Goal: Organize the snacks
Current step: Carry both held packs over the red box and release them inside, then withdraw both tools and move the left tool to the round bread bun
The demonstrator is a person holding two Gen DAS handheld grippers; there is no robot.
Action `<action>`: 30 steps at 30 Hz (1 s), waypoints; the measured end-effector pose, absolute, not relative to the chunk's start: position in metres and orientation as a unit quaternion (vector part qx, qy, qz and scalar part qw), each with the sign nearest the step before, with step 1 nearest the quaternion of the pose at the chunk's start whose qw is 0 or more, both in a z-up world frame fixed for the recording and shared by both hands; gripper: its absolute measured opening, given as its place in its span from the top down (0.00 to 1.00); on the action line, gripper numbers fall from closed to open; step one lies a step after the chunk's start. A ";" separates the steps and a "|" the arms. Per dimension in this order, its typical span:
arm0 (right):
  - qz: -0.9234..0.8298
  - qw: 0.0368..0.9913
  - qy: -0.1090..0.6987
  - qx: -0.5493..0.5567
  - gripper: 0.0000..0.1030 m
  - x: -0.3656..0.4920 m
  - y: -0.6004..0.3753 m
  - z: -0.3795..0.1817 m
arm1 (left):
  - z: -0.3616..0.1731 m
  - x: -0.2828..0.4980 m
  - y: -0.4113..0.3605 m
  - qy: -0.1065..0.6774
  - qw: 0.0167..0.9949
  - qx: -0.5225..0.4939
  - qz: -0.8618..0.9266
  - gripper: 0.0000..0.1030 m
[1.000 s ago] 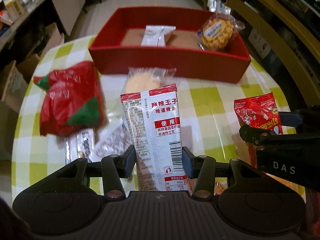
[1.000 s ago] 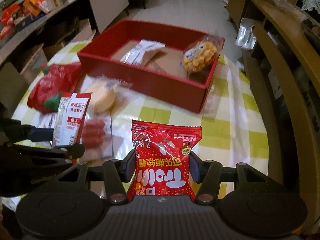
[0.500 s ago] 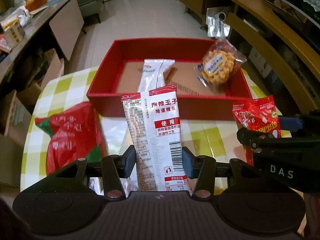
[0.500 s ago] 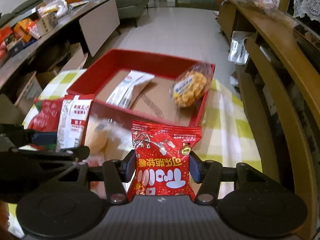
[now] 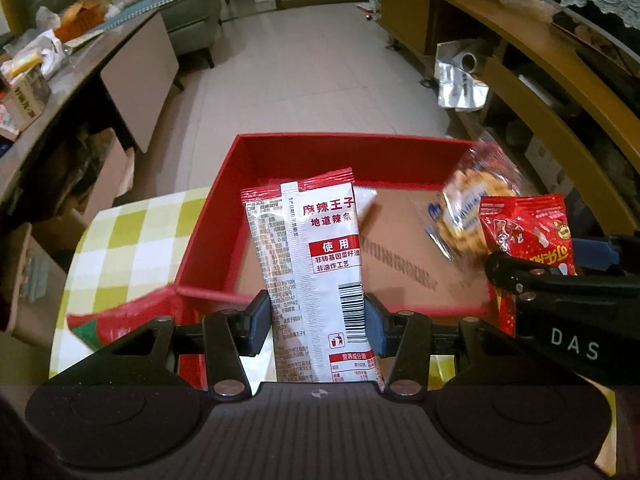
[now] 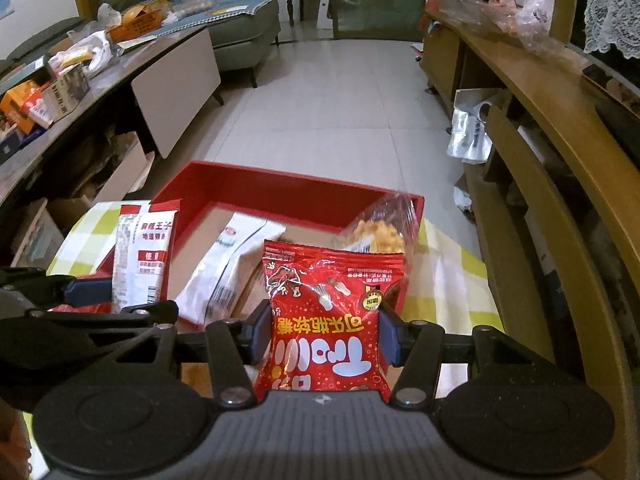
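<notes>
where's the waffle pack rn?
In the red box, at its right end: the waffle pack leans on the right wall, just behind the red candy bag the right gripper holds.

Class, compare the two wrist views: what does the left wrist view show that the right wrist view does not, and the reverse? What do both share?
Only the left wrist view shows a red-and-green packet on the checked tablecloth. Only the right wrist view shows the full length of the white packet lying in the red box. Both show that box, the waffle snack, the left hand-held gripper clamping the spicy strip packet, and the right hand-held gripper clamping the red candy bag.
</notes>
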State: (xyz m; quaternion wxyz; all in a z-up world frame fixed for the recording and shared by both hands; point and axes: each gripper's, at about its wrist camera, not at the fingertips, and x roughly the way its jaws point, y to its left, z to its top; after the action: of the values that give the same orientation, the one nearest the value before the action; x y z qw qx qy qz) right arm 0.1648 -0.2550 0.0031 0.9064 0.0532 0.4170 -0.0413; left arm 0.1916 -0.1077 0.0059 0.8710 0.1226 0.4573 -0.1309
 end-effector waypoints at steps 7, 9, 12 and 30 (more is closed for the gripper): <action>-0.041 0.913 0.399 0.074 0.40 0.198 -0.263 -0.005 | 0.004 0.225 -0.118 0.441 0.880 0.119 -0.128 0.46; -0.042 0.914 0.396 0.078 0.40 0.207 -0.263 -0.010 | 0.001 0.233 -0.119 0.440 0.882 0.117 -0.125 0.46; -0.043 0.915 0.392 0.086 0.40 0.219 -0.265 -0.018 | -0.007 0.244 -0.119 0.442 0.882 0.109 -0.122 0.46; -0.053 0.918 0.384 0.081 0.29 0.215 -0.257 -0.007 | 0.001 0.241 -0.106 0.435 0.885 0.123 -0.116 0.28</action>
State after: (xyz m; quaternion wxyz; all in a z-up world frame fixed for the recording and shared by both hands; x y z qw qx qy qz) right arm 0.2153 -0.2570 -0.0071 0.9185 0.0811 0.3835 -0.0527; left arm 0.2406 -0.1057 0.0012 0.8846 0.1230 0.4346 -0.1161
